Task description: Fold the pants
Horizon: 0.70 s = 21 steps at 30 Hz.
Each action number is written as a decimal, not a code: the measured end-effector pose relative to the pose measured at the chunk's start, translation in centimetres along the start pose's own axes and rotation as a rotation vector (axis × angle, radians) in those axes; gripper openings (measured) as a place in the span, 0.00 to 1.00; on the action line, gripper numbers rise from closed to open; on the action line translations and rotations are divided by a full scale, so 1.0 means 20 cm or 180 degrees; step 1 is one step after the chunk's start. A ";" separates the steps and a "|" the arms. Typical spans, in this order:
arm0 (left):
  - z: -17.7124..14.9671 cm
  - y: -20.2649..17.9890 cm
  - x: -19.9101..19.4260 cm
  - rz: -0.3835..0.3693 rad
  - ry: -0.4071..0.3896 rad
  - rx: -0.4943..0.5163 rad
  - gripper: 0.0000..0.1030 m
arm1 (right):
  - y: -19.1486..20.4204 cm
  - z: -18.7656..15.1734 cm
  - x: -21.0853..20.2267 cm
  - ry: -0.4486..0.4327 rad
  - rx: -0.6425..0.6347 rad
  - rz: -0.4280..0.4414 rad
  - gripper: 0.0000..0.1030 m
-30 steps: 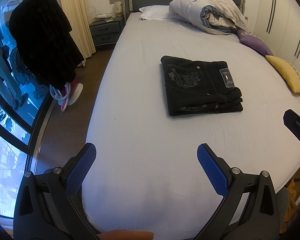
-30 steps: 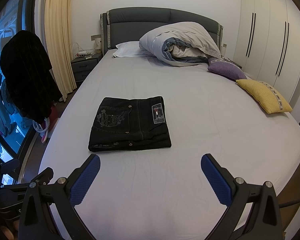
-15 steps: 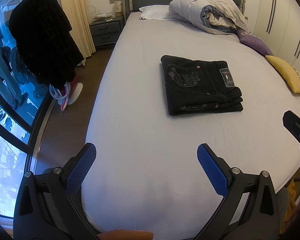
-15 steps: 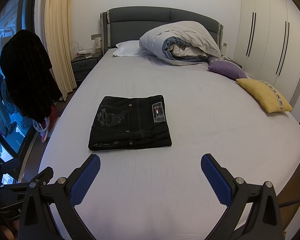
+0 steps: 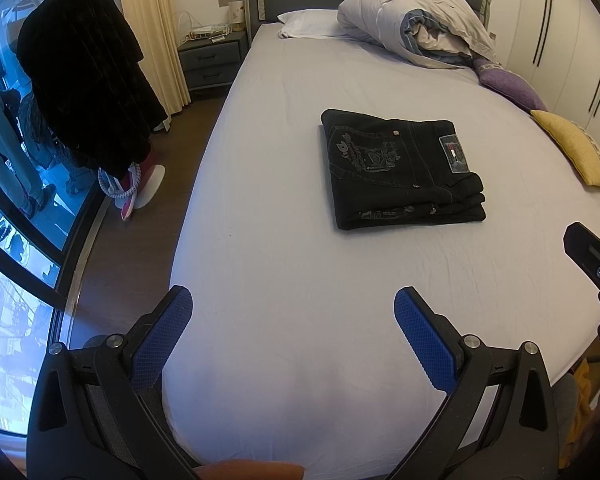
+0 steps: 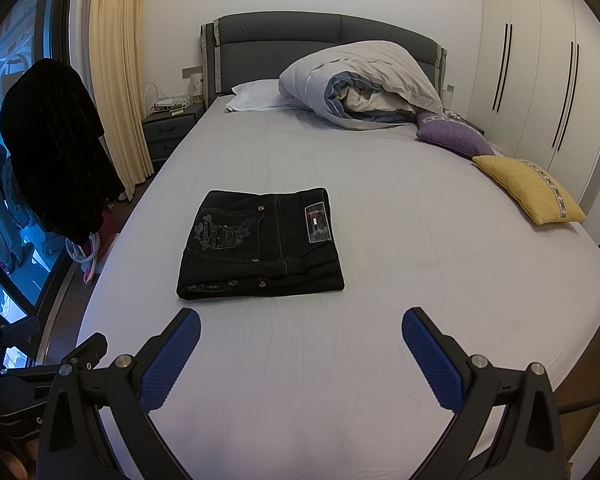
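Note:
Black jeans (image 5: 400,170) lie folded into a compact rectangle on the grey bed sheet (image 5: 284,256), embroidered back pocket and label patch facing up. They also show in the right wrist view (image 6: 260,246), left of centre. My left gripper (image 5: 292,312) is open and empty, held above the foot of the bed, well short of the jeans. My right gripper (image 6: 300,332) is open and empty, just short of the near edge of the jeans. Part of the right gripper shows at the right edge of the left wrist view (image 5: 592,256).
A bundled duvet (image 6: 364,84) and white pillow (image 6: 256,96) lie at the headboard. A purple cushion (image 6: 452,136) and yellow cushion (image 6: 528,190) lie along the right side. A nightstand (image 5: 212,60), a hanging black coat (image 5: 84,80) and glass wall stand left of the bed.

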<state>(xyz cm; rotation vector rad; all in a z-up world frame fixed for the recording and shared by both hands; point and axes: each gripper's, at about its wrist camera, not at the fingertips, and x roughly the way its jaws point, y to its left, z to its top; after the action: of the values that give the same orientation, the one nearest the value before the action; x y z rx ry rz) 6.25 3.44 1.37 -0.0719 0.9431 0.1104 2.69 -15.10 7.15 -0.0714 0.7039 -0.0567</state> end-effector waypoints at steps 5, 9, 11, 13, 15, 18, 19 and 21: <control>-0.02 0.00 0.00 -0.0005 0.0008 -0.0003 1.00 | 0.00 0.00 0.00 0.0002 -0.0001 0.0003 1.00; -0.01 0.00 0.00 -0.0006 0.0008 -0.0002 1.00 | 0.00 0.00 0.00 0.0004 -0.0003 0.0005 1.00; -0.03 0.00 0.00 -0.0006 0.0012 -0.0005 1.00 | 0.00 0.01 0.00 0.0004 -0.0003 0.0004 1.00; -0.04 0.00 0.00 -0.0007 0.0015 -0.0003 1.00 | 0.00 0.01 0.00 0.0005 -0.0002 0.0005 1.00; -0.03 0.00 0.00 -0.0010 0.0015 -0.0004 1.00 | -0.01 0.01 0.00 0.0005 -0.0002 0.0005 1.00; -0.03 0.00 0.00 -0.0010 0.0016 -0.0004 1.00 | 0.00 0.00 0.00 0.0006 -0.0005 0.0008 1.00; -0.03 0.00 0.00 -0.0008 0.0017 -0.0002 1.00 | 0.00 0.01 0.00 0.0007 -0.0005 0.0004 1.00; -0.04 0.00 0.01 -0.0008 0.0024 0.0002 1.00 | 0.00 0.01 0.00 0.0009 -0.0004 0.0006 1.00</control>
<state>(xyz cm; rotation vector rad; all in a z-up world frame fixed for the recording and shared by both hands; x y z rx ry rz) 5.67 3.29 0.74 -0.0728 0.9507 0.1076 2.75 -15.13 7.29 -0.0720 0.7068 -0.0545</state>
